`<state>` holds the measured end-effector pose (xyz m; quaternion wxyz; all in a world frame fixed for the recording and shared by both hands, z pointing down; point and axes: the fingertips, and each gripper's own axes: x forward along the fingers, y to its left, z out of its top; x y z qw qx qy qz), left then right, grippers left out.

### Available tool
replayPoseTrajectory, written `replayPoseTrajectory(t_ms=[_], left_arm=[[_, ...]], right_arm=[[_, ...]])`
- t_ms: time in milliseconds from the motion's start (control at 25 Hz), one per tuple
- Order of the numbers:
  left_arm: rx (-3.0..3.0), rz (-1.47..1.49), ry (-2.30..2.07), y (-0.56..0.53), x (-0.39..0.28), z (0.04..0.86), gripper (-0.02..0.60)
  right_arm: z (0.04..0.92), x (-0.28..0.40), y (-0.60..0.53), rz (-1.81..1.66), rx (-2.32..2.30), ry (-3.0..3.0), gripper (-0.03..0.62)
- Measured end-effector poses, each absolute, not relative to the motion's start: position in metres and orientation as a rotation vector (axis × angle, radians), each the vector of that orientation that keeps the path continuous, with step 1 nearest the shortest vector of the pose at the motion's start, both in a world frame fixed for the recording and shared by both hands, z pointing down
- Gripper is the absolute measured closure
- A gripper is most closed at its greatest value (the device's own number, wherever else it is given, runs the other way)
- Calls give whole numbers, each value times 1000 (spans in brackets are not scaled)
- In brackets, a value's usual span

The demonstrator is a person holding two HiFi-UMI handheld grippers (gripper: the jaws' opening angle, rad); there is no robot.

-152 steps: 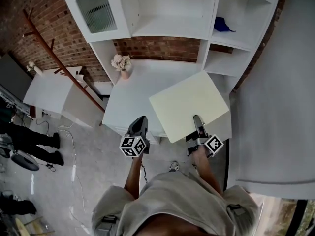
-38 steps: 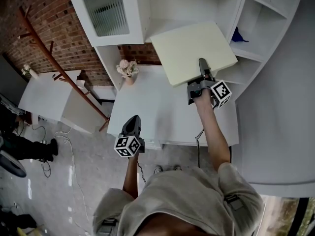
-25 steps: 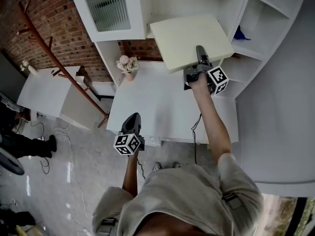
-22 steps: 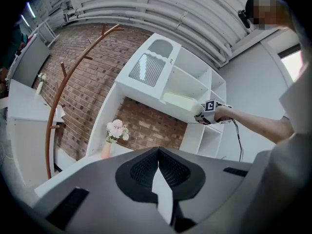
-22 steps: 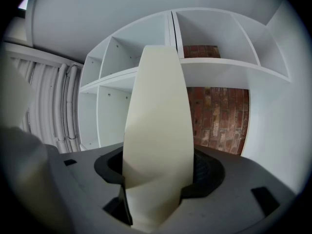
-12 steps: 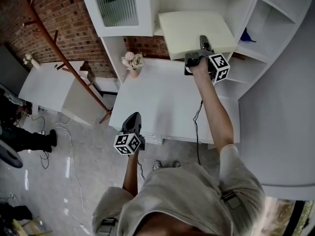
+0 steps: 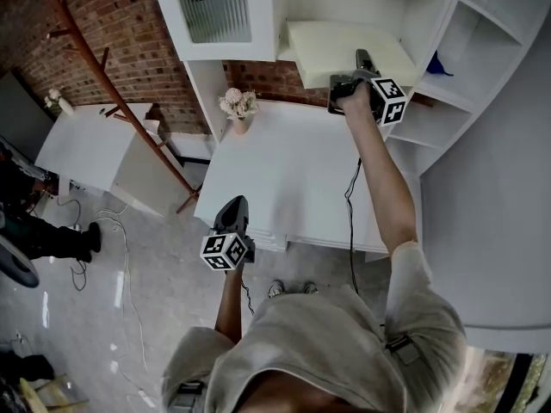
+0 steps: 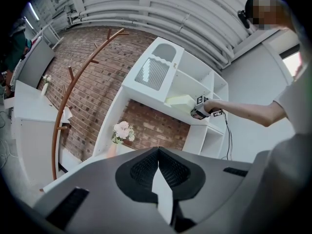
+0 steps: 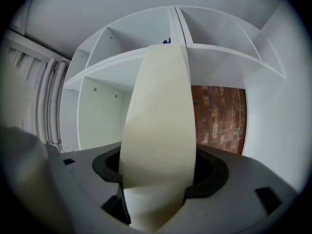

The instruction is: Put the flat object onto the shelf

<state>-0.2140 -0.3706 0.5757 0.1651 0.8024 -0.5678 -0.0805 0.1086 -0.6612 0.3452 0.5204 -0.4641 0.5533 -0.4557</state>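
There is one cream flat panel (image 7: 336, 43), one white shelf unit (image 7: 413, 3) with one ribbed-glass door (image 7: 213, 5), and one small blue thing (image 7: 437, 63) in a side compartment. Two white surfaces show, a large one (image 7: 284, 179) and a smaller one (image 7: 82, 140), each carrying one vase of flowers, so two vases (image 7: 238, 108) (image 7: 57, 99) in all. One wooden coat rack (image 7: 112, 101) leans by the brick wall, and one pair of dark-clad legs (image 7: 56, 239) shows at the left edge.
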Motion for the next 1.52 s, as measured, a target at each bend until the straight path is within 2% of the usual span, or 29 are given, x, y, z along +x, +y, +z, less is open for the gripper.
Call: replayPoseTrajectory(t_ms=[560,960,1120,1280,1360,1400,1440,1520], left_arm=[[2302,-225,-1600,-369,-215,574,566],[2361,-191,-1502,-377,-182,574,566],[2382,-178,-1464,-379,-169,575,566],[2387,-164,-1450,-380,-163,578,566],[2387,-158,-1446,-380,-161,579,566],[2387,-155,-1444,-380,-160,580,566],[2386,-153,-1444,-379,-160,581,566],[2383,-151,-1443,-379,-160,581,566]], right_arm=[[344,118,-648,-1011,-1041,1372,230],[364,127,-590,-933,-1024,1486,230],[361,123,-568,-749,-1166,1729,232],[353,112,-555,-406,-1390,2051,235],[353,103,-550,-205,-1491,2199,268],[354,101,-547,-107,-1553,2252,381],[355,99,-544,-24,-1615,2288,466],[358,95,-539,92,-1711,2341,521]])
